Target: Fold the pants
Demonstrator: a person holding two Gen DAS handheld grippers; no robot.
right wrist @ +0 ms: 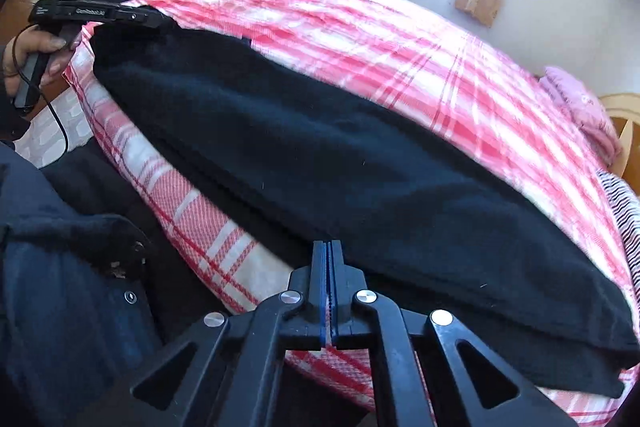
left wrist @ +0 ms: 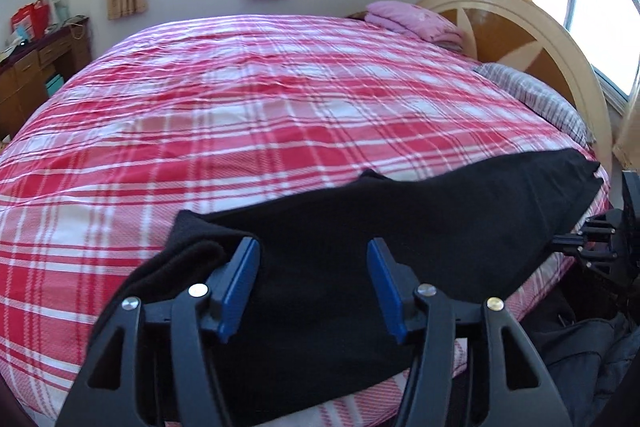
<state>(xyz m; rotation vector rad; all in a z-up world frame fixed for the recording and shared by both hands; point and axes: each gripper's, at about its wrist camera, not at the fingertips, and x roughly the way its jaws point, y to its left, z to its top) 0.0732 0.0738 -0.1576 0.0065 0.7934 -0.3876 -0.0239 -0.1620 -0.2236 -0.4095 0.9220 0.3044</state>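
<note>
Black pants [left wrist: 400,211] lie stretched along the near edge of a bed with a red and white plaid cover [left wrist: 240,99]. My left gripper [left wrist: 314,259] is open, its blue pads either side of the cloth at the pants' left end, low over it. In the right wrist view the pants [right wrist: 340,163] run from near right to far left. My right gripper [right wrist: 328,259] is shut at the pants' near edge; whether cloth is pinched between the pads I cannot tell. The left gripper [right wrist: 148,17] shows at the pants' far end, held by a hand.
A pink folded blanket [left wrist: 416,21] and a striped pillow [left wrist: 536,95] lie by the wooden headboard [left wrist: 520,39]. A wooden dresser [left wrist: 36,67] stands left of the bed. The person in dark clothes [right wrist: 60,267] stands against the bed's near edge.
</note>
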